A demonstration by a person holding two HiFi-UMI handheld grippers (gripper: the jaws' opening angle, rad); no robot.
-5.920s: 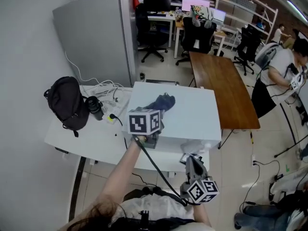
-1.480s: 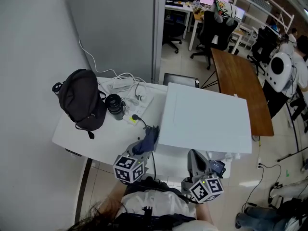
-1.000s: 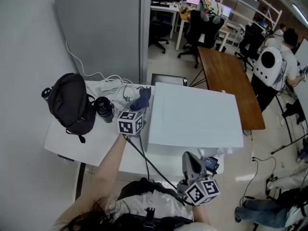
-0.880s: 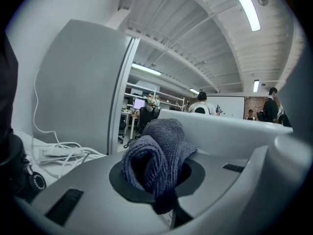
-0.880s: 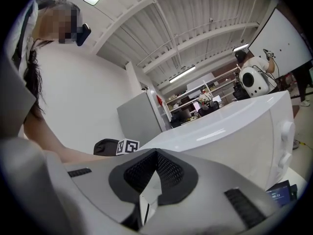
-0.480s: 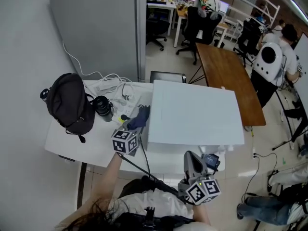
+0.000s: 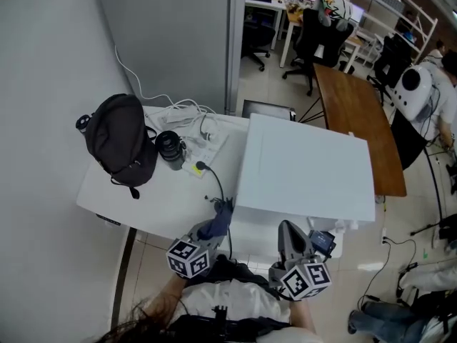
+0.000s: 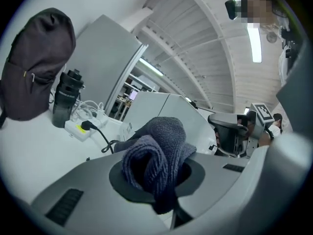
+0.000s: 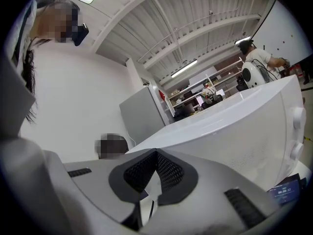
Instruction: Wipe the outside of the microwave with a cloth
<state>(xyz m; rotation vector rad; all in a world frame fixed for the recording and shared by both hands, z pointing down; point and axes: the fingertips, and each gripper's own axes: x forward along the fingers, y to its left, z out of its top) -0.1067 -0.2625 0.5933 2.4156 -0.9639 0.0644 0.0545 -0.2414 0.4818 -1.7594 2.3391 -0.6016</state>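
The left hand-held gripper (image 8: 156, 182) is clenched on a bunched dark blue knitted cloth (image 8: 157, 155). The cloth sits at the near left corner of the boxy white microwave (image 7: 307, 166), low by the white surface (image 7: 143, 191). The right hand-held gripper (image 9: 154, 174) is closed on nothing, near the microwave's front. A thin black cable (image 7: 216, 185) from the white power strip (image 7: 194, 168) runs just beside the cloth, so a sweep along that side could snag it. With the cloth bunched so tightly, hard jaw plastic might scrape the casing. The unbraced microwave could also shift under pressure.
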